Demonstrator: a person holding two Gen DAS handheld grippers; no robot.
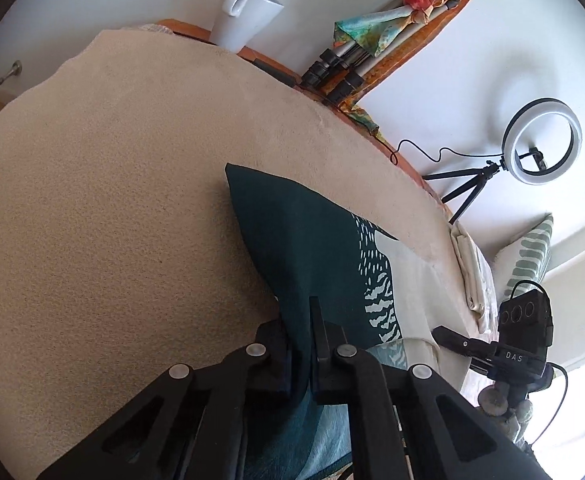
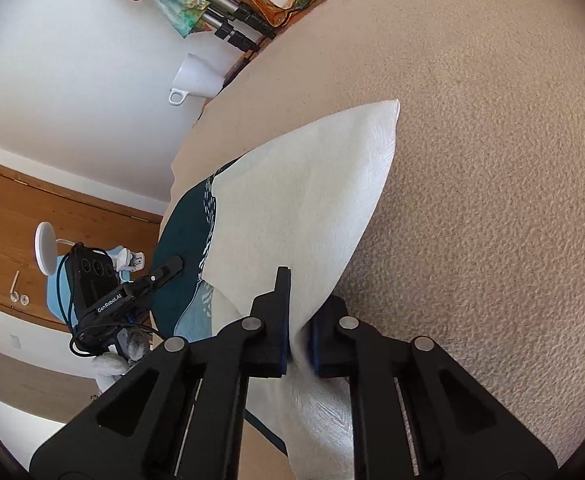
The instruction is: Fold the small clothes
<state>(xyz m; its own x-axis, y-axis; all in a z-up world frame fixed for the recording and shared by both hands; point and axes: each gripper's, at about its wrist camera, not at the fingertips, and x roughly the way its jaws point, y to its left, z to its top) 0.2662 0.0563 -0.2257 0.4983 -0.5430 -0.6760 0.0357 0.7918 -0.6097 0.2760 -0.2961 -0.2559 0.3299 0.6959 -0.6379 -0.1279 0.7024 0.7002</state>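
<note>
Both tongs, left tongs [image 1: 301, 344] and right tongs [image 2: 297, 334], clamped on cloth [image 2: 292, 208]; ring light [image 1: 542, 141] only leftward.

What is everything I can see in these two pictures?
cloth: one, dark teal and white with a pattern, lying on the blanket, both ends pinched
blanket: one, beige, covering the table
mug: one, white, at the table's far edge by the wall
tripod legs: one bundle, black and silver, wrapped in a colourful scarf, leaning on the wall
ring light: one, white on a small black tripod, by the wall
cushion: one, white with green stripes, right of the table
left gripper: black, jaws shut on the cloth's teal end
right gripper: black, jaws shut on the cloth's white end
</note>
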